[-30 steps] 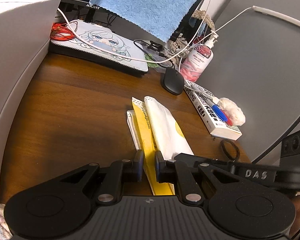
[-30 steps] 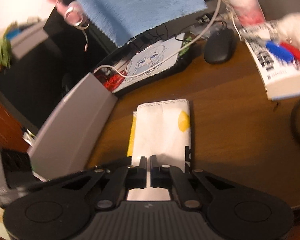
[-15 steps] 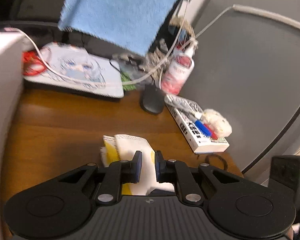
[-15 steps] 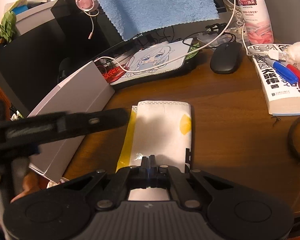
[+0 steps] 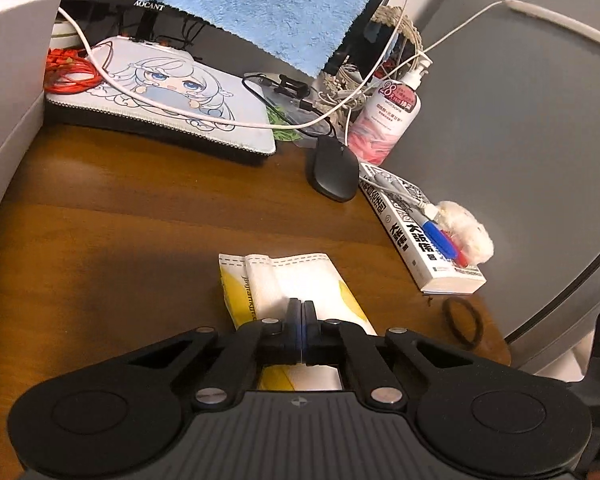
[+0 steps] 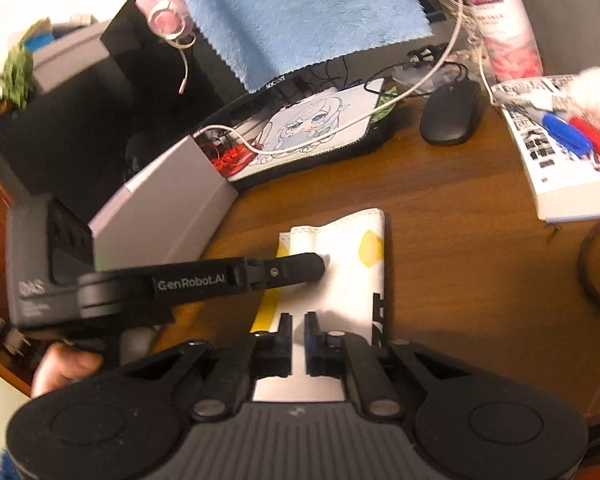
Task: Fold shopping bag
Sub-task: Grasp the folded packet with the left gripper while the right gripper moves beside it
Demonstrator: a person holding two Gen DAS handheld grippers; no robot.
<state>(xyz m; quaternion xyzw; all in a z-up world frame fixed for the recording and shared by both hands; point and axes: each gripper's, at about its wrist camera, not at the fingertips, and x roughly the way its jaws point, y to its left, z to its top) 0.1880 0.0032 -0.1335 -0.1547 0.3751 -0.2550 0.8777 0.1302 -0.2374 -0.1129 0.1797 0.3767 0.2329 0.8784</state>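
The folded shopping bag (image 5: 300, 276), white with yellow patches, lies flat on the brown desk (image 5: 120, 220). My left gripper (image 5: 300, 316) is shut, and nothing shows between its pads. In the right wrist view the left gripper (image 6: 320, 266) reaches in from the left, its tip resting on the top of the bag (image 6: 352, 280). My right gripper (image 6: 299, 332) hovers over the bag's near end, its fingers a narrow gap apart, with white bag showing through the gap. A hand (image 6: 64, 368) holds the left gripper's handle.
A grey box (image 6: 172, 208) stands left of the bag. At the back are a mouse pad (image 5: 160, 96), a black mouse (image 5: 334, 172) and a lotion bottle (image 5: 388, 124). To the right lie a book (image 5: 416, 236) with pens and a black hair band (image 5: 462, 322).
My left gripper has shut and come to rest on the bag. My right gripper has gone from shut to slightly open. The bag stays folded on the desk.
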